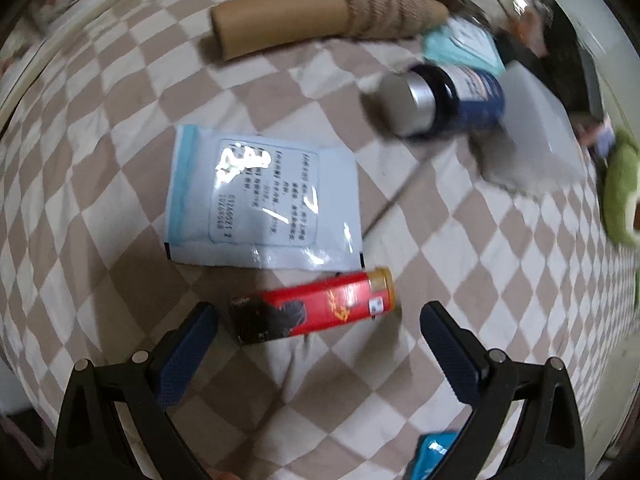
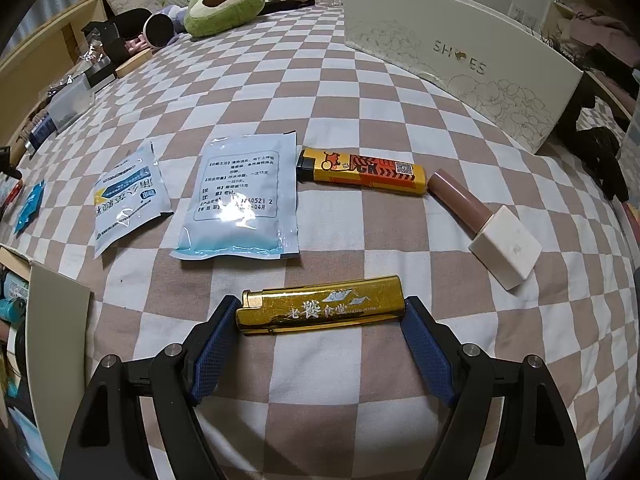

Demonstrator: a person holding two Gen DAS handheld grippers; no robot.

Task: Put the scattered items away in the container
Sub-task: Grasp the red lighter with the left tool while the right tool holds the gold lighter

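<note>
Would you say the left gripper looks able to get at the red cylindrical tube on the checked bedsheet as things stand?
Probably yes. The left gripper is open, and the red cylindrical tube lies just ahead between its fingers, with only bare checked bedsheet around it. The pale blue sachet lies just beyond, apparently not in the way.

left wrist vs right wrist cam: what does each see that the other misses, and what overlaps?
Left wrist only: red tube between the open left tongs, dark blue bottle, cardboard roll.

Right wrist only: gold lighter spanning the right tongs, pads at both its ends; yellow lighter; lipstick; SHOES box.

Both: checkered bedsheet, pale blue sachets, green avocado plush.
</note>
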